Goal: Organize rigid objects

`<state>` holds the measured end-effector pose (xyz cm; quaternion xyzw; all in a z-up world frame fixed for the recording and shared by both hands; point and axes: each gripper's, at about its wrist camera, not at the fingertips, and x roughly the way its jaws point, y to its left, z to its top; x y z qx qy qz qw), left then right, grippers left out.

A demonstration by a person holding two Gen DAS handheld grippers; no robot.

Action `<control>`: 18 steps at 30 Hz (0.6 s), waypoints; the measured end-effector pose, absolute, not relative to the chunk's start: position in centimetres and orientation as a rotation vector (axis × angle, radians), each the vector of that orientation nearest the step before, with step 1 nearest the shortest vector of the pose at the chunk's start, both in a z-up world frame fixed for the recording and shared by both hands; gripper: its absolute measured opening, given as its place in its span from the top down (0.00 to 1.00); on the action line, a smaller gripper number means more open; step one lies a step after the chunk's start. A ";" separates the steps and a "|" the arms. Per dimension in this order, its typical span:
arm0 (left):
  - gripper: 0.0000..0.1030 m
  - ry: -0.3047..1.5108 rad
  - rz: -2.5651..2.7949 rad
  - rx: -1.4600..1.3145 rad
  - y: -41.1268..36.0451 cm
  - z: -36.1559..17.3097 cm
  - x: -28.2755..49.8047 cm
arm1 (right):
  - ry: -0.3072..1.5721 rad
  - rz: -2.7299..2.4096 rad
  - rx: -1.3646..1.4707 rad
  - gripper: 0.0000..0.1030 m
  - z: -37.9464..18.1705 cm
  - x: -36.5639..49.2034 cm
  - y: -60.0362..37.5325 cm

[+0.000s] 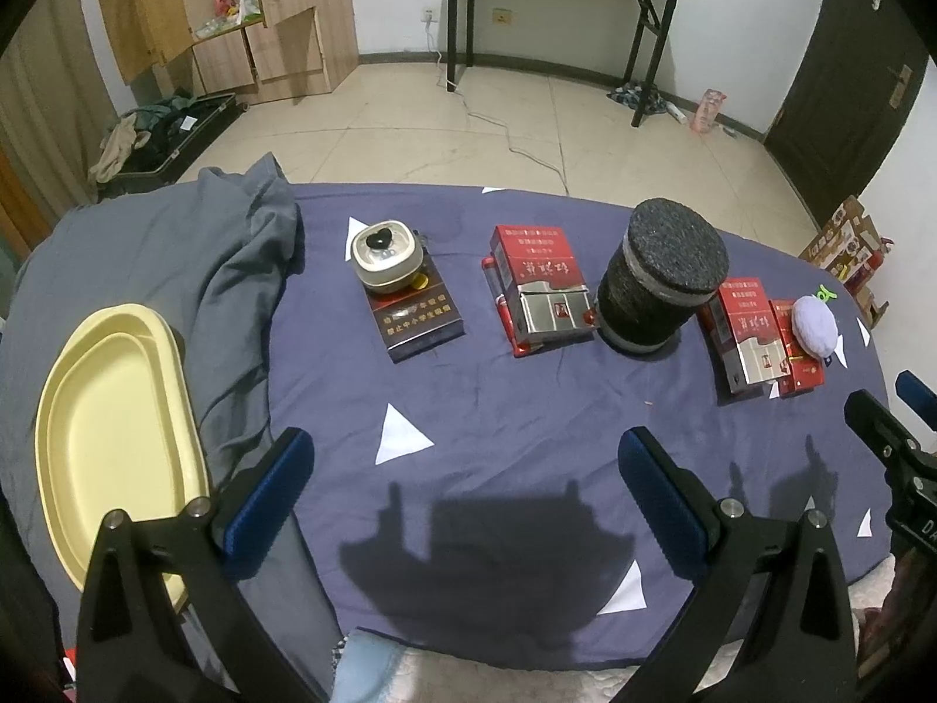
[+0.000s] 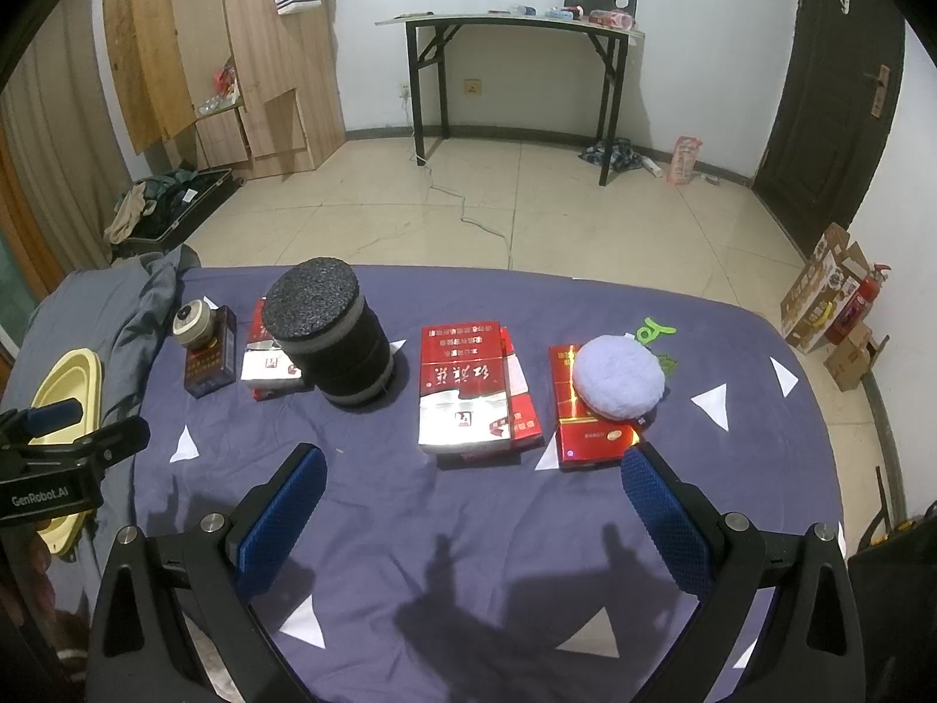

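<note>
Both grippers, left (image 1: pixel 462 480) and right (image 2: pixel 474 498), hang spread wide and empty above the sheet (image 1: pixel 527 410). Red boxes (image 2: pixel 465 392), black cylinder (image 2: pixel 334 334) lie ahead; yellow tray (image 1: pixel 117 427) far left.

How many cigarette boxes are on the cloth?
6: dark box under the round device; left stack of two beside the foam cylinder; right stack of two on its other side; red box under the lavender puff. Stacks may hide more.
</note>
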<state>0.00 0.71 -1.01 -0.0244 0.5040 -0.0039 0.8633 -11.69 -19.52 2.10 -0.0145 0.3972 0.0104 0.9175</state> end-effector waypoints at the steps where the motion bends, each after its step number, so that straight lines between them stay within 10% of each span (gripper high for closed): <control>1: 0.00 1.057 -0.006 -0.050 0.7 -1.0 0.0 | 0.819 0.021 -0.029 0.00 2.1 -11.6 -19.5; 18: 0.00 1.059 -0.007 -0.044 0.5 -1.2 -0.1 | 0.804 0.022 -0.022 0.00 2.5 -11.9 -19.6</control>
